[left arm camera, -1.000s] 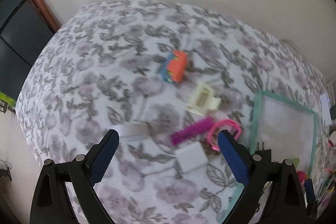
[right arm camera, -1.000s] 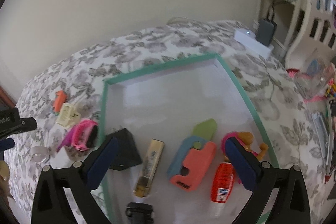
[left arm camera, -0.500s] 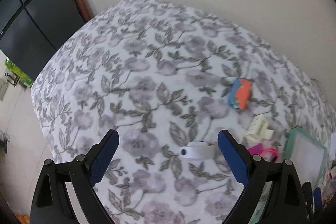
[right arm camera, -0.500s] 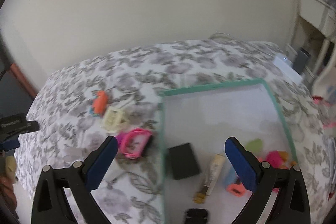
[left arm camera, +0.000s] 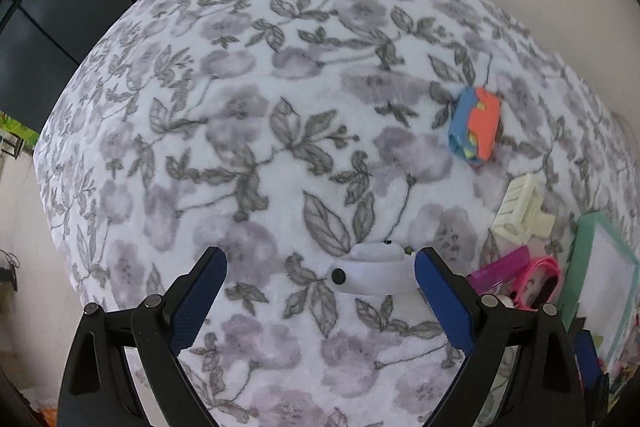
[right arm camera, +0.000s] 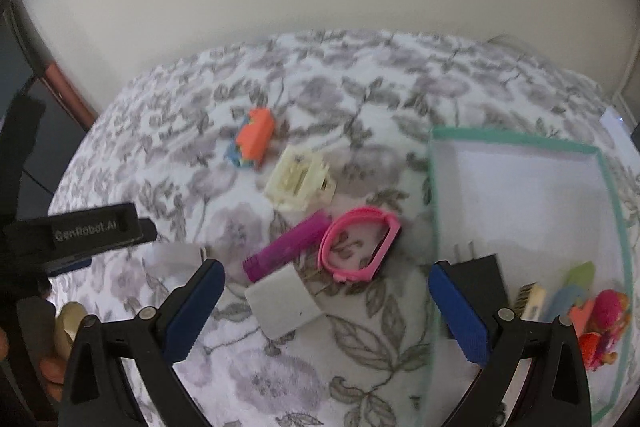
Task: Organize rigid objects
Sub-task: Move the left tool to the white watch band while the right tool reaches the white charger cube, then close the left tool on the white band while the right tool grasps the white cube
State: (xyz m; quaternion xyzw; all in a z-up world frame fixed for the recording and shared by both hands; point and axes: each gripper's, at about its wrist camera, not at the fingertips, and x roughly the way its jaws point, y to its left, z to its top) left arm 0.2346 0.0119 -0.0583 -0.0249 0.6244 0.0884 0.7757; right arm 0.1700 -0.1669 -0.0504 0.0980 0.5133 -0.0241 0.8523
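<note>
On a floral bedspread lie an orange-and-blue block point(right arm camera: 254, 138) point(left arm camera: 476, 125), a cream hair clip point(right arm camera: 300, 181) point(left arm camera: 520, 213), a purple tube point(right arm camera: 286, 245), a pink watch band point(right arm camera: 360, 245) and a white square block point(right arm camera: 282, 301). A white rounded gadget point(left arm camera: 370, 273) lies just ahead of my left gripper point(left arm camera: 320, 291), which is open and empty. My right gripper point(right arm camera: 326, 303) is open and empty above the white block. The green-rimmed tray point(right arm camera: 436, 195) at right holds a black plug point(right arm camera: 478, 269) and several small items.
The left gripper's body point(right arm camera: 80, 233) shows at the left of the right wrist view. A dark cabinet point(left arm camera: 36, 39) stands beyond the bed's left edge. A wall runs behind the bed. Colourful toys point(right arm camera: 604, 319) fill the tray's near right corner.
My right gripper swung left from over the tray to over the loose items on the bedspread. My left gripper swung left, then came closer to the white gadget.
</note>
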